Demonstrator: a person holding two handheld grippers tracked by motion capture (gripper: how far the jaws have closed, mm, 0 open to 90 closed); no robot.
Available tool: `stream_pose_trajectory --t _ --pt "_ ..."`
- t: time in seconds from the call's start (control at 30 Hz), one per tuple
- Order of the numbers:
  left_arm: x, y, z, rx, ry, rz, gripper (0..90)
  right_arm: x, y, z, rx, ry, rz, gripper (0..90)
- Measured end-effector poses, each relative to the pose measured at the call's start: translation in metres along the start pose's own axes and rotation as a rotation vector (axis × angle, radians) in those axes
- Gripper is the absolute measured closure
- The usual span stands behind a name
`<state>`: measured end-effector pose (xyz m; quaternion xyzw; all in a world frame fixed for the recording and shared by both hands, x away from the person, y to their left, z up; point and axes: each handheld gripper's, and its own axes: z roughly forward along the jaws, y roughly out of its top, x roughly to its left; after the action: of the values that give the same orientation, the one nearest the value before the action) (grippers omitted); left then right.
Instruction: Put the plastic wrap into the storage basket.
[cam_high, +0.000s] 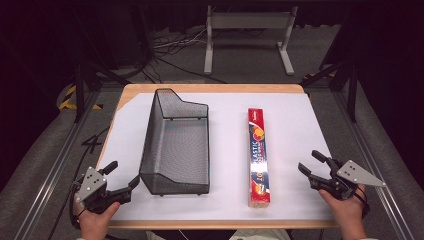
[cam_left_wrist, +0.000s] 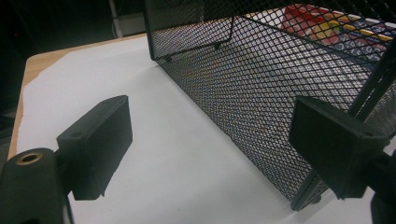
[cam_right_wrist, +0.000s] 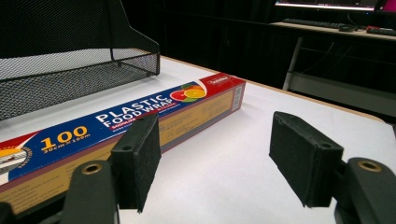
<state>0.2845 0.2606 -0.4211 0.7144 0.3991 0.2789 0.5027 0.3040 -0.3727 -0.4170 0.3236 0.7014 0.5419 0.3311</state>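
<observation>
A black wire-mesh basket (cam_high: 176, 145) stands on the white sheet, left of centre. A long red-and-blue plastic food wrap box (cam_high: 258, 156) lies lengthwise to its right. My left gripper (cam_high: 122, 176) rests open at the front left, its right jaw close to the basket's near corner (cam_left_wrist: 299, 186). My right gripper (cam_high: 312, 162) is open at the front right, a short way right of the box (cam_right_wrist: 121, 123). Nothing sits between either pair of jaws. The box's colours show through the mesh (cam_left_wrist: 327, 28) in the left gripper view.
The white sheet (cam_high: 300, 130) covers a wooden table (cam_high: 215, 88). Beyond the far edge stands a white metal frame (cam_high: 247, 35) with cables on the floor. Aluminium rails (cam_high: 55, 165) run along both sides of the table.
</observation>
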Motion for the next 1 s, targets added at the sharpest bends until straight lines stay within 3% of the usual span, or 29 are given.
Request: stream_pose_trajectory --t 0.37,0.5,0.6,0.7,0.73,0.83,0.93,1.0 --pt "0.001 -0.001 -0.002 0.000 0.006 -0.007 14.3 0.001 0.003 0.002 0.008 -0.010 -0.024 36.3" --pt "0.000 -0.001 -0.001 0.003 0.008 -0.004 14.4 0.004 0.006 0.002 0.015 -0.001 -0.012 35.2" --pt "0.000 -0.002 -0.002 0.004 0.012 -0.007 14.4 0.009 0.013 0.002 0.048 0.009 -0.023 45.7" --pt "0.001 -0.002 -0.003 0.005 0.017 -0.012 14.5 0.013 0.019 0.005 0.077 0.048 -0.009 55.3" --pt "0.001 -0.003 -0.004 0.004 0.019 -0.012 14.5 0.014 0.022 0.006 0.102 0.069 0.007 56.4" --pt "0.001 -0.003 -0.004 0.005 0.020 -0.013 14.5 0.018 0.028 0.008 0.104 0.083 -0.001 61.8" --pt "0.000 -0.003 -0.004 0.009 0.022 -0.012 14.6 0.023 0.039 0.009 0.117 0.124 -0.015 74.2" --pt "0.001 -0.003 -0.004 0.007 0.023 -0.013 14.6 0.027 0.045 0.011 0.124 0.169 -0.001 87.1"
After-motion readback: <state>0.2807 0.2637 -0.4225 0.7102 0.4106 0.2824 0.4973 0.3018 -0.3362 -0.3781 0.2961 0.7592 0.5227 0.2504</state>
